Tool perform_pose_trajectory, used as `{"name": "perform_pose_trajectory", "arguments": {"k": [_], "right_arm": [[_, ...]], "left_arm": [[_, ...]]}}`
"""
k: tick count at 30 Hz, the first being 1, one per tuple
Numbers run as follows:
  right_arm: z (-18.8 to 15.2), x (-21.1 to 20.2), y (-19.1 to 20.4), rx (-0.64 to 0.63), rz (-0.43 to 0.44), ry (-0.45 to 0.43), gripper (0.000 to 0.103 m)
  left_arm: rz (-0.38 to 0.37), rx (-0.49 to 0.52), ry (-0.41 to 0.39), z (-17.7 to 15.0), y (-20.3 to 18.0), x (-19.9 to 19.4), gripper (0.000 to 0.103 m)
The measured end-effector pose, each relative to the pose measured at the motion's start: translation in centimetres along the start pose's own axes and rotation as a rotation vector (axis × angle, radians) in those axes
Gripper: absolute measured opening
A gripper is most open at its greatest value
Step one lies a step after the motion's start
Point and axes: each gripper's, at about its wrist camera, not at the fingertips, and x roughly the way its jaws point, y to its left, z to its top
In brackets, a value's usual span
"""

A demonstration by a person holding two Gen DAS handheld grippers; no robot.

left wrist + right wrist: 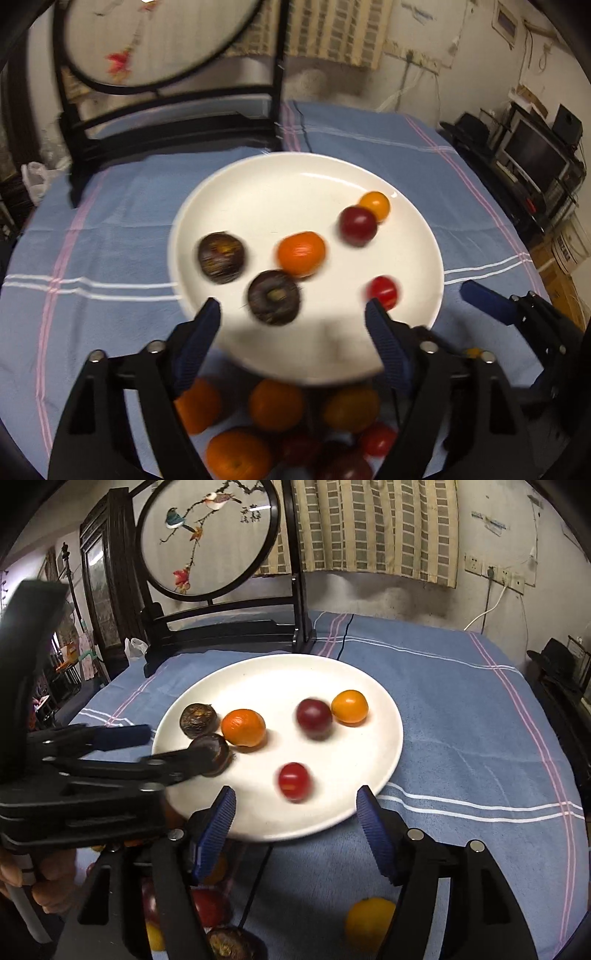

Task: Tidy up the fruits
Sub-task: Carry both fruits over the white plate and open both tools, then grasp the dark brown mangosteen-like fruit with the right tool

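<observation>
Six small fruits lie on the white plate [354, 805], which sits on the blue checked tablecloth [461, 720]: two dark brown ones [221, 257] at the left side, one of them [274, 297] nearest the left gripper [293, 314], an orange one [301, 253] touching it, a dark red plum [358, 225] against a small yellow-orange fruit [375, 205] toward the far right, and a red cherry tomato [293, 781] near the front rim. The left gripper's jaws are spread wide above the plate's near edge with nothing pinched between them. The right gripper [295, 805] is spread too, empty, the tomato just ahead of its blue pads [221, 816]. More loose fruit [275, 404] waits on the cloth below the plate. A framed round bird embroidery [208, 535] stands behind.
</observation>
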Motion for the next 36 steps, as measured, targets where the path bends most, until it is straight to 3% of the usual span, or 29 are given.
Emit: {"name": "perform_pose_trajectory", "arguments": {"k": [8, 9, 12, 14, 19, 22, 28, 32, 36], "right_arm": [[-3.2, -3.4, 1.8, -0.063, 0.023, -0.029, 0.069], [-3.9, -3.7, 1.9, -0.061, 0.019, -0.033, 0.071], [-6.4, -4.3, 2.0, -0.051, -0.022, -0.036, 0.09], [-7.8, -4.5, 2.6, -0.082, -0.042, -0.007, 0.09], [-10.2, -5.7, 3.4, -0.101, 0.031, 0.019, 0.09], [-10.5, -5.3, 3.8, -0.113, -0.024, 0.072, 0.089], [-10.5, -2.8, 5.6, -0.159, -0.069, 0.176, 0.07], [-9.4, -1.9, 5.7, -0.126, -0.07, 0.197, 0.064], [-9.6, -2.0, 5.4, -0.081, -0.044, 0.165, 0.043]], "left_arm": [[0.02, 0.007, -0.045, -4.7, 1.3, -3.8, 0.083], [0.025, 0.0, -0.052, -5.4, 1.6, -4.3, 0.083], [0.022, -0.015, -0.068, -7.7, 2.5, -5.5, 0.083], [0.031, -0.019, -0.096, -9.2, 3.2, -6.3, 0.083], [0.029, -0.054, -0.125, -11.9, 5.3, -7.8, 0.083], [-0.018, -0.075, -0.14, -12.8, 6.4, -8.0, 0.084], [-0.054, -0.098, -0.091, -12.9, 6.9, -7.1, 0.084], [-0.044, -0.08, -0.085, -13.2, 6.6, -6.8, 0.084], [-0.06, -0.073, -0.066, -13.3, 6.3, -6.5, 0.084]]}}
